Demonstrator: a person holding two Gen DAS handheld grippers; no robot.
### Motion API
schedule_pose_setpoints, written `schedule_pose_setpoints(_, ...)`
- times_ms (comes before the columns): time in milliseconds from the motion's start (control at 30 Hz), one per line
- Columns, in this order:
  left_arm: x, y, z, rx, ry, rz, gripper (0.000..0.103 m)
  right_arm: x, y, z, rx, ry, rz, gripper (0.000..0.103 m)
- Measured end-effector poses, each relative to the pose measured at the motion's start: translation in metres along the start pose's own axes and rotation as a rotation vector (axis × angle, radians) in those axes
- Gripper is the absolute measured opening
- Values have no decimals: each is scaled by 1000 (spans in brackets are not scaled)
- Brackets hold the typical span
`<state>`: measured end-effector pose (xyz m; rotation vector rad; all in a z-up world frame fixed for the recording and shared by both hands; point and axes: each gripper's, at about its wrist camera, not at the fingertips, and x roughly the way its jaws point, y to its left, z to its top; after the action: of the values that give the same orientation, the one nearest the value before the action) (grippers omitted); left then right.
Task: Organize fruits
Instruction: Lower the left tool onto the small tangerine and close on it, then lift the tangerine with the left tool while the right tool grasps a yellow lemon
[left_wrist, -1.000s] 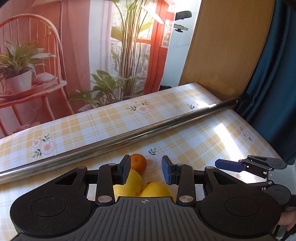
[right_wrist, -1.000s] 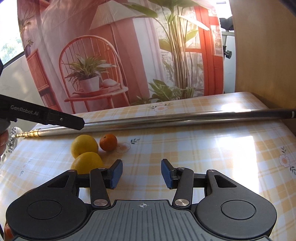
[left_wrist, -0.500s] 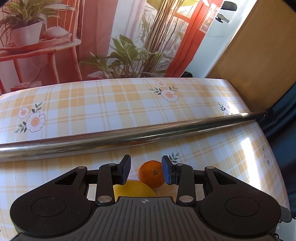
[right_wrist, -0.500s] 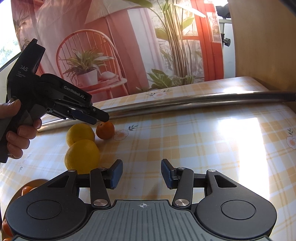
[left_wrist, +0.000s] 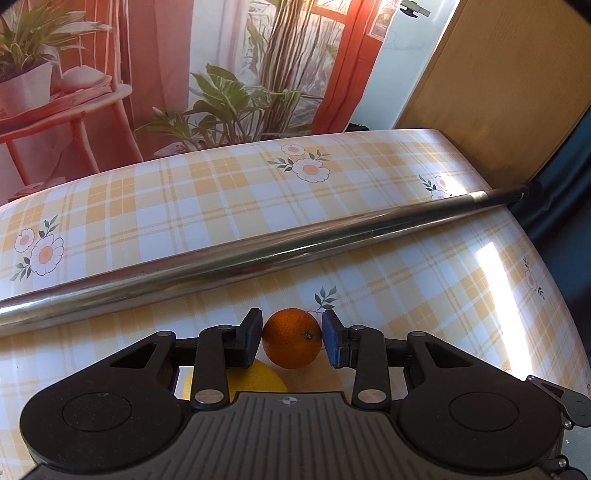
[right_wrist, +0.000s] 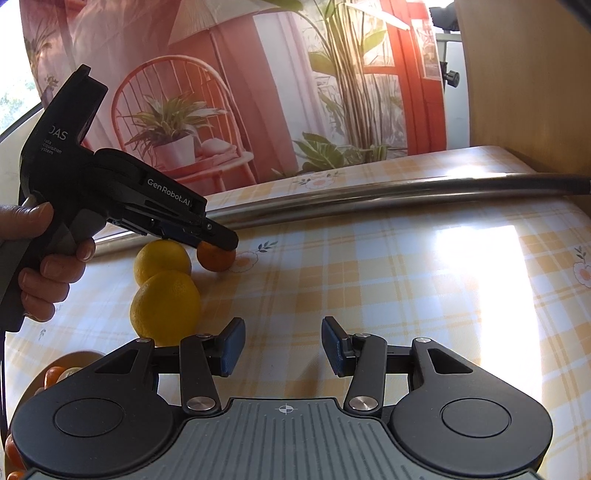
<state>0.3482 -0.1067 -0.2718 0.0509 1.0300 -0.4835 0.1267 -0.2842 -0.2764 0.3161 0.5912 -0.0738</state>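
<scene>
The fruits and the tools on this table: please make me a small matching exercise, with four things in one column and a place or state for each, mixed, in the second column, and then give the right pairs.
Things
1. small orange
2. front yellow fruit
3. metal pole
4. right gripper

Places or states
A. lies across the checked tablecloth behind the fruits
B. open, with nothing between its fingers
C. sits between the fingers of the left gripper
D. stands nearest the right wrist camera, beside a second yellow fruit

Pairs: 1-C, 2-D, 3-A, 4-B

L hand-held gripper (right_wrist: 218, 242) over orange (right_wrist: 216, 258)
</scene>
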Motion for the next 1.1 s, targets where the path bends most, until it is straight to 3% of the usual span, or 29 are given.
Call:
schedule_pose_setpoints(533, -15, -12, -13, 50, -1, -37, 35, -3, 2, -1, 0, 0, 7, 43)
schedule_pose_setpoints(767, -13, -20, -14, 93, -2, 2, 34, -5, 4, -1, -1, 2, 4, 43)
schedule_pose_setpoints(1100, -35, -10, -23, 44, -82, -18, 31, -8, 5, -1, -3, -2, 1, 43)
